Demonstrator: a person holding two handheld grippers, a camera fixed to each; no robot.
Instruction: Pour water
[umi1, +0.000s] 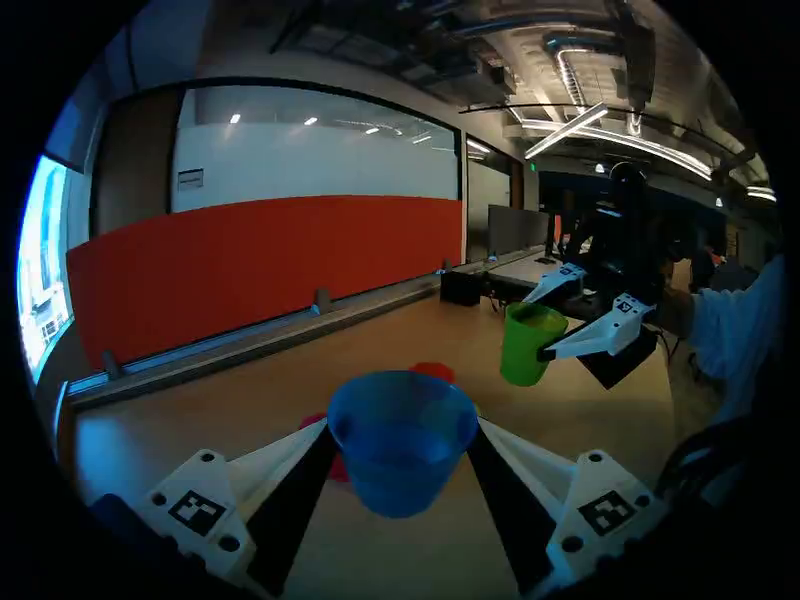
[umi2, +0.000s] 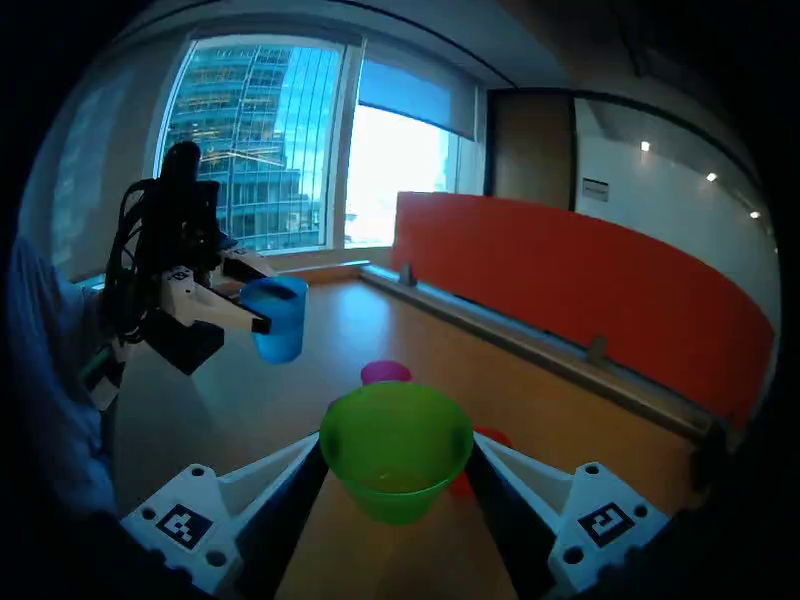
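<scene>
**Each claw holds a cup upright above the worktop**

The wooden worktop (umi1: 250, 400) runs alongside an orange partition (umi1: 260, 260). The left claw (umi1: 402, 435) is clenched on a blue cup (umi1: 402, 475), a finger pressing each side, with the cup upright and lifted off the surface. The right claw (umi2: 397, 445) grasps a green cup (umi2: 397, 480) the same way, upright and raised. The two held cups are apart. Beyond the green one, a small purple cup (umi2: 385, 371) and a red cup (umi2: 492, 437) sit on the worktop.

The blue cup (umi1: 402, 440) and green cup (umi2: 397, 450) look plastic, the table (umi1: 250, 400) glossy wood.
</scene>
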